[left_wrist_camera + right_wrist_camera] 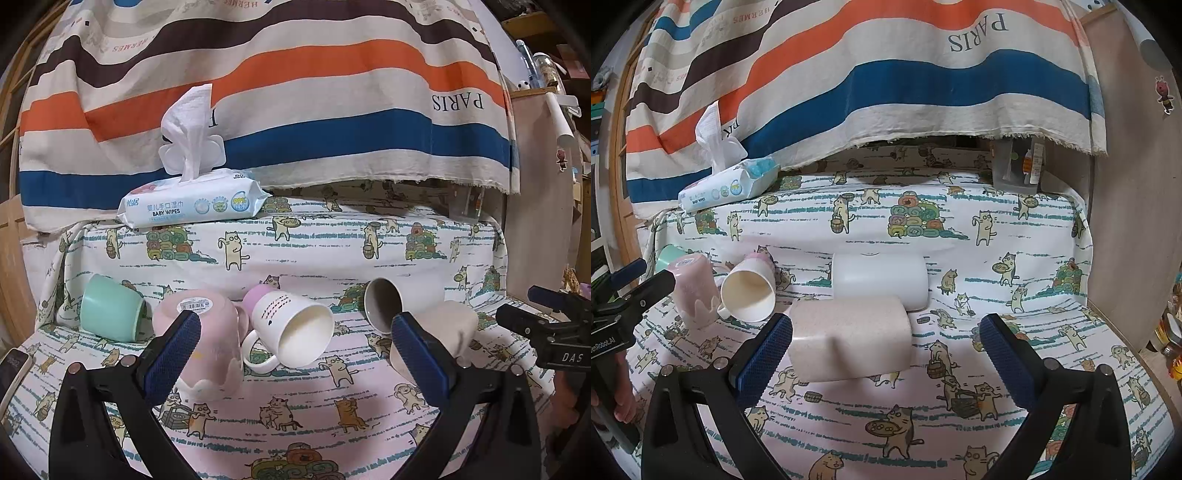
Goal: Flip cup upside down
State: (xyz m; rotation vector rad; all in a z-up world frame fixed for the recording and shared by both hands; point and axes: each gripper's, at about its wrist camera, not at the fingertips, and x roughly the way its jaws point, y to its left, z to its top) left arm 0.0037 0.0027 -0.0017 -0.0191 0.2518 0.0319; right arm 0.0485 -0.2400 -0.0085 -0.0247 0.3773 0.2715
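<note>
Several cups sit on the cat-print cloth. A pink cup stands upside down, barcode sticker on its base, just behind my left finger; it also shows in the right wrist view. A white mug with a handle lies on its side, mouth toward me. A mint cup, a lilac cup, a white cup and a beige speckled cup also lie on their sides. My left gripper is open and empty. My right gripper is open and empty, the beige cup just beyond its fingers.
A baby wipes pack sits at the back left under a striped hanging cloth. A clear container stands at the back right. A phone lies at the left edge. A wooden panel borders the right.
</note>
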